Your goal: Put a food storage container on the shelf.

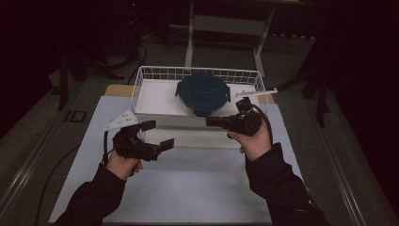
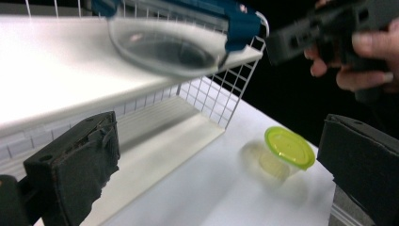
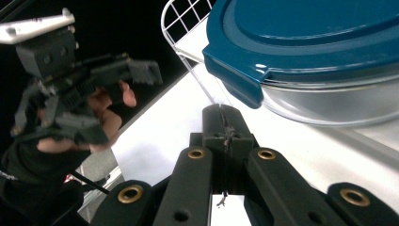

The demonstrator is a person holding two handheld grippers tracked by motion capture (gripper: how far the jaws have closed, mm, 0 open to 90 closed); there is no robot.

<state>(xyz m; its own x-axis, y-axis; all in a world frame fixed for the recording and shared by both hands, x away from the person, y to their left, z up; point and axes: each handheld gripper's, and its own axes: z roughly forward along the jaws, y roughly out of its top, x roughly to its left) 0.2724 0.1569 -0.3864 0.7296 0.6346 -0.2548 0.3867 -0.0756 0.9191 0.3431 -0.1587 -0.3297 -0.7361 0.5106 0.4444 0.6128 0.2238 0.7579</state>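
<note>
While both hands hover at the basket's near edge:
Left tool [image 1: 156, 135]: jaws wide, empty, ready to grasp.
Right tool [image 1: 210, 121]: jaws pressed together, empty.
Blue-lidded glass container [image 1: 203, 93]: inside wire basket [image 1: 141, 77], bench's far edge.

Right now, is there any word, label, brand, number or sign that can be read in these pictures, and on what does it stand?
None: no readable text shows on the blue-lidded glass container, the wire basket, the green-lidded cup or either claw.
</note>
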